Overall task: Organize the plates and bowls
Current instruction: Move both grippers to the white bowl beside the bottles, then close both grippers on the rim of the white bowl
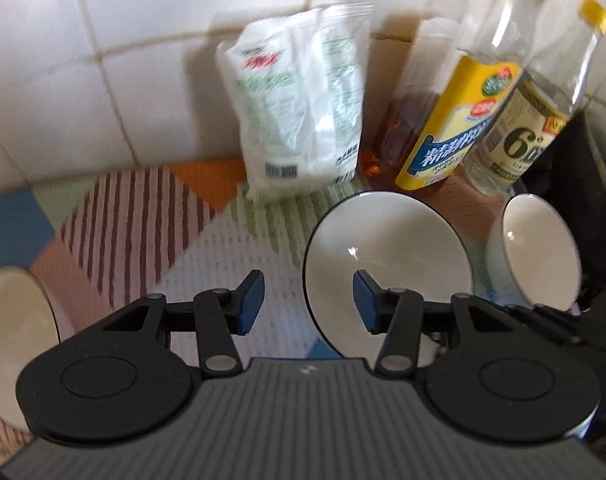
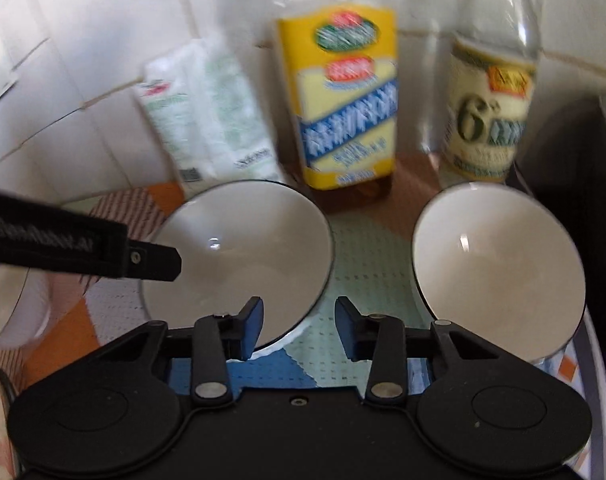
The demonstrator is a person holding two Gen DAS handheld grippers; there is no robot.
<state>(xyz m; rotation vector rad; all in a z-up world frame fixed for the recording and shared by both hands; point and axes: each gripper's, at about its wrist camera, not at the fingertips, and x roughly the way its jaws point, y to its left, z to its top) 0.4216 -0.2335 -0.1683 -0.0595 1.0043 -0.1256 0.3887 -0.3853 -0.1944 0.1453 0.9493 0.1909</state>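
Your left gripper (image 1: pixel 307 300) and right gripper (image 2: pixel 299 326) both stand spread and hold nothing, so no bowl appears stacked yet and the sorting looks barely begun. Just ahead of the left gripper's right finger sits the middle bowl (image 1: pixel 387 256), with the right bowl (image 2: pixel 499 264) apart beyond the right gripper's right finger and a third bowl (image 1: pixel 15 336) far left. Farthest, against the tiled wall (image 1: pixel 103 80), stand a white bag (image 1: pixel 299 108) and two bottles (image 2: pixel 343 108).
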